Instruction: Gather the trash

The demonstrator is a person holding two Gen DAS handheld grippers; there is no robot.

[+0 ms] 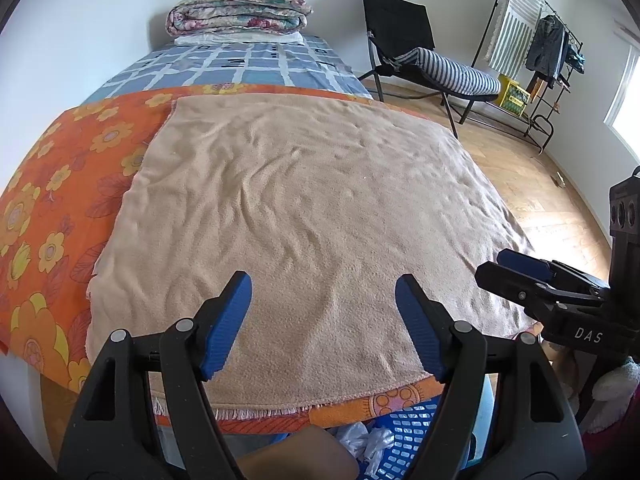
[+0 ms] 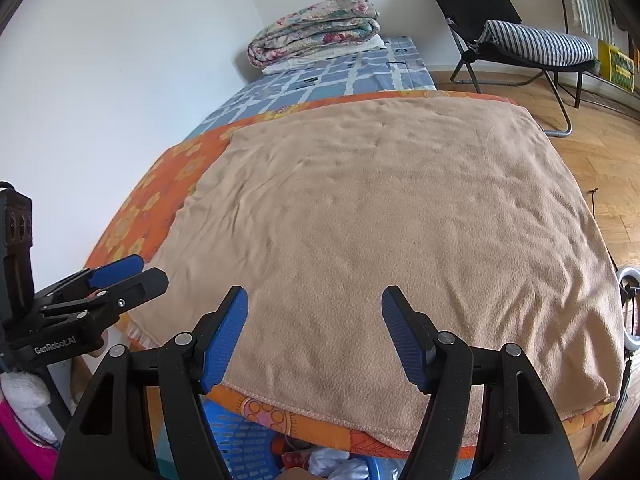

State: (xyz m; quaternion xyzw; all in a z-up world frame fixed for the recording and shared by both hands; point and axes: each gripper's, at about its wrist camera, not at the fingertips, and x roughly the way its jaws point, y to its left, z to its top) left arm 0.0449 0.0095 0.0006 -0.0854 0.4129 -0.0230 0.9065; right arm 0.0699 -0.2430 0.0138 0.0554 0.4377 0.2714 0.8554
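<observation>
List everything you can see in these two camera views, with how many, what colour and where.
Beige towel: one, spread flat on the bed's near end.
Orange flowered sheet: one, under the towel.
Blue checked sheet: one, far half of the bed.
Folded floral quilt: one, far end of the bed by the wall.
Black folding chair: one, on the wooden floor beside the bed.
Striped cushion: one, on the chair.
Clothes rack: one, black, by the far wall.
Blue basket: one, below the bed's near edge, crumpled trash inside.
Left tool: open, empty, above the towel.
Right tool: open, empty, above the towel.
</observation>
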